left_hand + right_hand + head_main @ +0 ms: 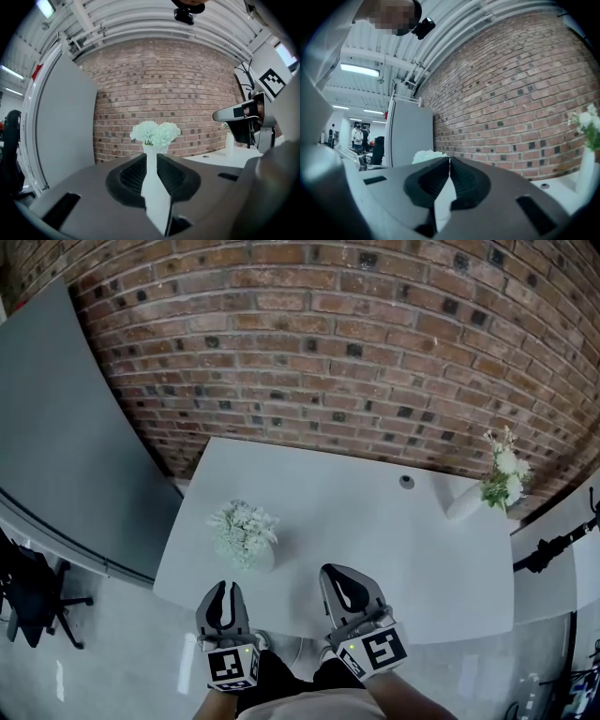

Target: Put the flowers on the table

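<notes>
The left hand-held gripper [223, 589], at lower left, hangs over the counter's [375, 521] near edge, its jaws slightly spread around nothing. Just beyond, the flowers [242, 531] stand by the counter's left edge. The right hand-held gripper [339, 576], jaws pressed together, faces bare surface. A second vase [466, 501] occupies the far right corner.

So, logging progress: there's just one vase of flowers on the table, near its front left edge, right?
No, two: the head view shows one vase of flowers near the front left edge of the table and a second vase at its far right corner.
</notes>
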A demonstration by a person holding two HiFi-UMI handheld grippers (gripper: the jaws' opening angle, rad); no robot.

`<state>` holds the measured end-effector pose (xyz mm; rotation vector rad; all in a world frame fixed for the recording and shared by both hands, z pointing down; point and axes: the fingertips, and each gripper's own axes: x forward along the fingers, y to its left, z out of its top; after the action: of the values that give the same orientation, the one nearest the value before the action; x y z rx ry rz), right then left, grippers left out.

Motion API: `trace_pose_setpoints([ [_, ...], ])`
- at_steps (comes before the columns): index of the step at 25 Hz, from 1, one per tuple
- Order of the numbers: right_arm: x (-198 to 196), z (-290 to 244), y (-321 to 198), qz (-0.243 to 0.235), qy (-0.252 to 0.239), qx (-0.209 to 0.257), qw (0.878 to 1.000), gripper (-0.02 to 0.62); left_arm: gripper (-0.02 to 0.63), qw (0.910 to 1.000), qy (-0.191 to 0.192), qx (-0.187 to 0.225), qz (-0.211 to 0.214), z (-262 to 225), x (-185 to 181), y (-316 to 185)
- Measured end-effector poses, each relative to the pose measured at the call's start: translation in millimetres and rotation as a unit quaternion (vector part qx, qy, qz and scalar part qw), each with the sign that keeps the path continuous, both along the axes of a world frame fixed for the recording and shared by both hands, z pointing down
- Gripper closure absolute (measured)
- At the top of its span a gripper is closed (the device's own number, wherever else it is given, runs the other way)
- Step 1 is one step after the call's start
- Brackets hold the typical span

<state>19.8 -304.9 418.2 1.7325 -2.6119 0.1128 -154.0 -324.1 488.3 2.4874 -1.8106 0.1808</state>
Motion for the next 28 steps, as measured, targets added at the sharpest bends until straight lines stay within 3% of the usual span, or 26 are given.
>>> trace_pose_setpoints([
  [13,37.6,-15.2,41.0,-0.040,-0.029,0.007,0.999,0.578,0.598,0.9987,-0.024,0.002,-0.044,-34.0,30.5,63.4],
  [21,51.3,-15.3,53.9,-0.064,-0.046,0.013,0.997,0.577,0.600,0.9983,-0.035,-0.004,-0.047,-40.7,49.5,85.7],
  [28,57.0,-9.0,62.8,-0.087,-0.058,0.001,0.994,0.578,0.600,0.9962,-0.041,-0.008,-0.077,-46.9,60.7,104.4],
])
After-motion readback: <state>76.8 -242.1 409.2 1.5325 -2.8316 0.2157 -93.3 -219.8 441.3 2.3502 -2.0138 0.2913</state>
